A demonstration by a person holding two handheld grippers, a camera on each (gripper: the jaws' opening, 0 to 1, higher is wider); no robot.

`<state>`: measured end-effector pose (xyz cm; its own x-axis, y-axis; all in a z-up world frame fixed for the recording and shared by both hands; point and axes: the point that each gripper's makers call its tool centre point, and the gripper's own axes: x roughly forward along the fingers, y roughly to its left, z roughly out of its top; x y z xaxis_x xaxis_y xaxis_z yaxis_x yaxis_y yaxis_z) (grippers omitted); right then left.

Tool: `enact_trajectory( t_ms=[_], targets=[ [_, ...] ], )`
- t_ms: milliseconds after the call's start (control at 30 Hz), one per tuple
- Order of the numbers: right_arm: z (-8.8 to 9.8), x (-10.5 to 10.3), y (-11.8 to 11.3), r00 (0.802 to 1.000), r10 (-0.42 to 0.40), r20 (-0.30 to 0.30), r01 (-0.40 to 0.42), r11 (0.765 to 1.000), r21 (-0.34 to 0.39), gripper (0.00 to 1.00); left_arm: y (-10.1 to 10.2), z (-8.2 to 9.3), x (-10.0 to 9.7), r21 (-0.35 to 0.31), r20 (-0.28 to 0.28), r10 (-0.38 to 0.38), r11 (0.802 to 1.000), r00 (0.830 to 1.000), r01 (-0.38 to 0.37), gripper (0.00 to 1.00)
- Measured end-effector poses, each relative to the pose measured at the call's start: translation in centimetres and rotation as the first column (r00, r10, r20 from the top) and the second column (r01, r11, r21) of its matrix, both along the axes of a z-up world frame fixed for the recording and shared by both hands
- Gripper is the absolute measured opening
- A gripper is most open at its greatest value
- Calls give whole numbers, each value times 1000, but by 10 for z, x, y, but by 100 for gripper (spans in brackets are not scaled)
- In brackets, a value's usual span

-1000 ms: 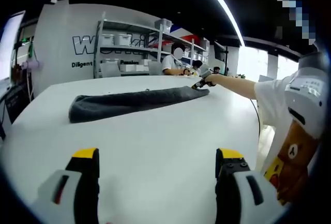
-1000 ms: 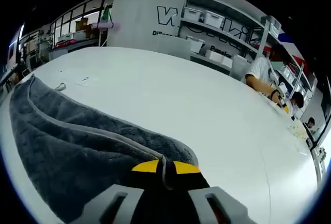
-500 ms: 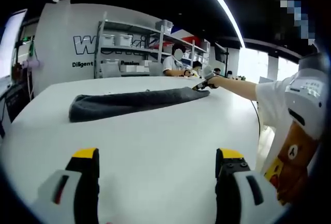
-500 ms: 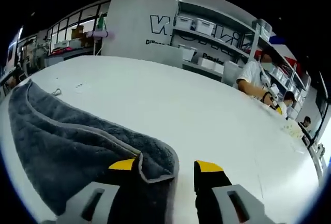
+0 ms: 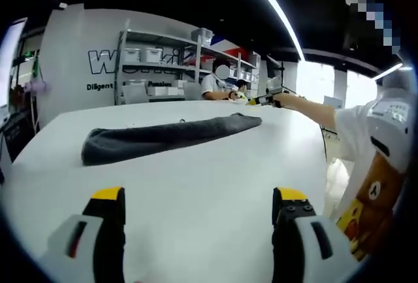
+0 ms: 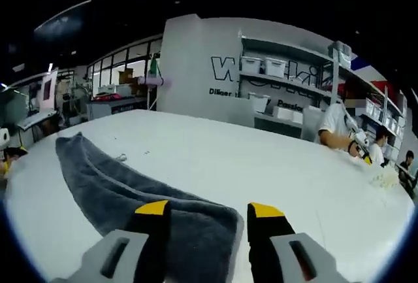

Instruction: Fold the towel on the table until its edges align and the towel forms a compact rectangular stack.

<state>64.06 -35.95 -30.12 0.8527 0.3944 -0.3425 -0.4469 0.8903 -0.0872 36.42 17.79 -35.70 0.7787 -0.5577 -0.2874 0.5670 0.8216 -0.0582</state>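
Towel (image 6: 144, 198) near end hidden (behind right tool (image 6: 204, 210)).

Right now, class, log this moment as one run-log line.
long grey terry towel: folded lengthwise on round white table | right gripper: open above towel end | left gripper: open, away

We see a dark grey towel (image 5: 163, 138) with a paler grey edge band (image 6: 130, 191) lying on a plain white desk (image 5: 196, 191). Our left gripper (image 5: 199, 214) has black jaws with yellow tips and light grey bodies; our right gripper (image 6: 209, 221) shows the same black, yellow and grey. On the far wall (image 6: 196, 67) dark lettering stands on pale grey. The person's white shirt (image 5: 356, 133) carries a brown bear print (image 5: 369, 198) at the right.
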Motion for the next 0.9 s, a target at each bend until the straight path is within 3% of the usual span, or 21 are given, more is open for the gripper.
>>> enact_trajectory(
  t_ms=[200, 433, 700, 900],
  targets=[
    [15, -55, 22, 994, 110, -17, -110, 994, -5, 59, 5, 1, 7, 2, 4, 6, 1000, 1000, -6, 99],
    [13, -110, 48, 981, 193, -28, -194, 981, -22, 67, 17, 5, 19, 29, 17, 26, 999, 1000, -27, 99],
    [2, -158, 61, 972, 233, -27, -233, 973, 2, 71, 22, 3, 30, 94, 21, 22, 995, 1000, -24, 99],
    [-10, -182, 61, 973, 227, -52, -226, 974, 18, 73, 23, 4, 34, 102, 29, 16, 995, 999, -19, 99]
  ],
)
